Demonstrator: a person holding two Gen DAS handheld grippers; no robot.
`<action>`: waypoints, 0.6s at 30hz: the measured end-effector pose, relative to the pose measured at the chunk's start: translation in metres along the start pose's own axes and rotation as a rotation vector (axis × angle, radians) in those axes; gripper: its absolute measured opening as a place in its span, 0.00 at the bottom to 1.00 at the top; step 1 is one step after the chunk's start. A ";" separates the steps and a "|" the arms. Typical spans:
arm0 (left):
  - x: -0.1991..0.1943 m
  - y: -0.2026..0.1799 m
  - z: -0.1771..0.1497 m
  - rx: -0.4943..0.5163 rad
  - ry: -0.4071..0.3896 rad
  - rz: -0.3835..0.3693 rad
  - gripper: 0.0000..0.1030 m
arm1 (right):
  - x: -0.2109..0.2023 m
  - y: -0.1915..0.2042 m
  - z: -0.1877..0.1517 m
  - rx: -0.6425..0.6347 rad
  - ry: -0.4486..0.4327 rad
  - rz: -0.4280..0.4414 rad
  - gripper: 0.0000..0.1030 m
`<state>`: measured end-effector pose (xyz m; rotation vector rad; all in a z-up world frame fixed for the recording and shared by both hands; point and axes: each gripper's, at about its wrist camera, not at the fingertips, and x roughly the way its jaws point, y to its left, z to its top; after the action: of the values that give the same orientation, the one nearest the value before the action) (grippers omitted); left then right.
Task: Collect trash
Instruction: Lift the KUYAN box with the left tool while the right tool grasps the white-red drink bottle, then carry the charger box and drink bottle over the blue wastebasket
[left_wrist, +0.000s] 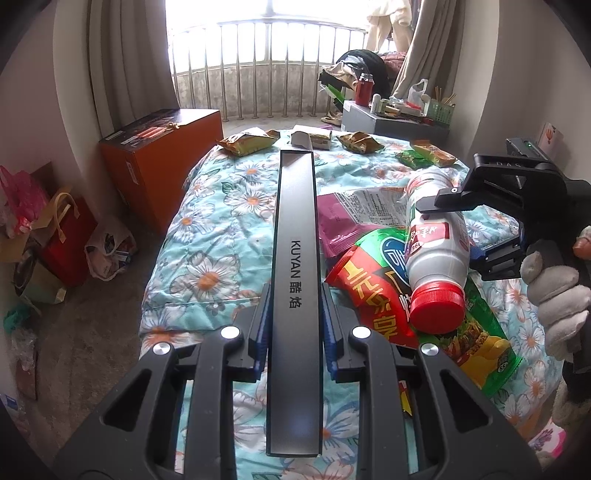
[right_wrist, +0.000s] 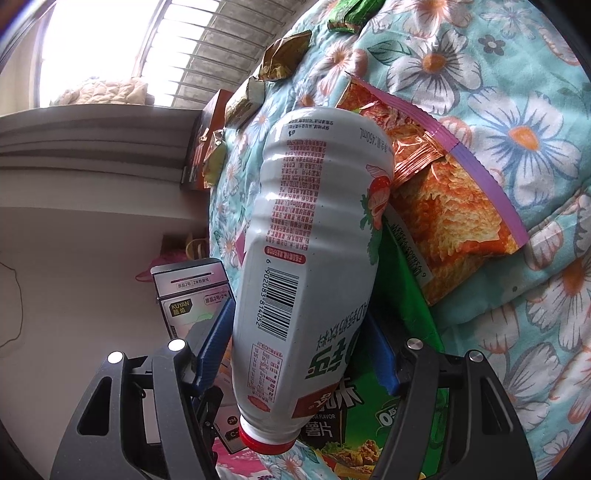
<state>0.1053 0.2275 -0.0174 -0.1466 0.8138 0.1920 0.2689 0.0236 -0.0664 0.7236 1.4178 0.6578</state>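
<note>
My left gripper (left_wrist: 294, 325) is shut on a long grey box (left_wrist: 295, 221) printed KUYAN, which reaches out over the floral quilt (left_wrist: 221, 206). A white plastic bottle (left_wrist: 432, 240) with a red cap (left_wrist: 437, 308) lies on a green and red crisp bag (left_wrist: 369, 291), cap toward me. My right gripper (left_wrist: 461, 229), held by a gloved hand (left_wrist: 554, 295), comes in from the right. In the right wrist view the bottle (right_wrist: 314, 221) fills the gap of the right gripper (right_wrist: 299, 347), and the blue pads (right_wrist: 218, 339) press its sides.
A purple snack bag (left_wrist: 343, 218) lies under the bottle. Small wrappers (left_wrist: 247, 142) lie along the bed's far edge. An orange carton (left_wrist: 166, 158) and shopping bags (left_wrist: 66, 240) stand on the floor at left. A cluttered side table (left_wrist: 395, 114) is at the back right.
</note>
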 end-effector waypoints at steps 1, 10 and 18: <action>0.000 0.000 0.000 -0.001 0.000 0.000 0.22 | -0.001 0.000 0.000 0.001 -0.003 0.003 0.61; 0.000 0.000 0.001 -0.004 -0.005 -0.010 0.22 | -0.039 -0.007 -0.013 -0.016 -0.062 0.106 0.60; -0.006 0.016 0.000 -0.051 -0.040 -0.018 0.22 | -0.088 -0.032 -0.043 0.011 -0.159 0.293 0.60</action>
<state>0.0979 0.2423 -0.0138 -0.1979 0.7679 0.1985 0.2209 -0.0625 -0.0367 0.9818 1.1806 0.8012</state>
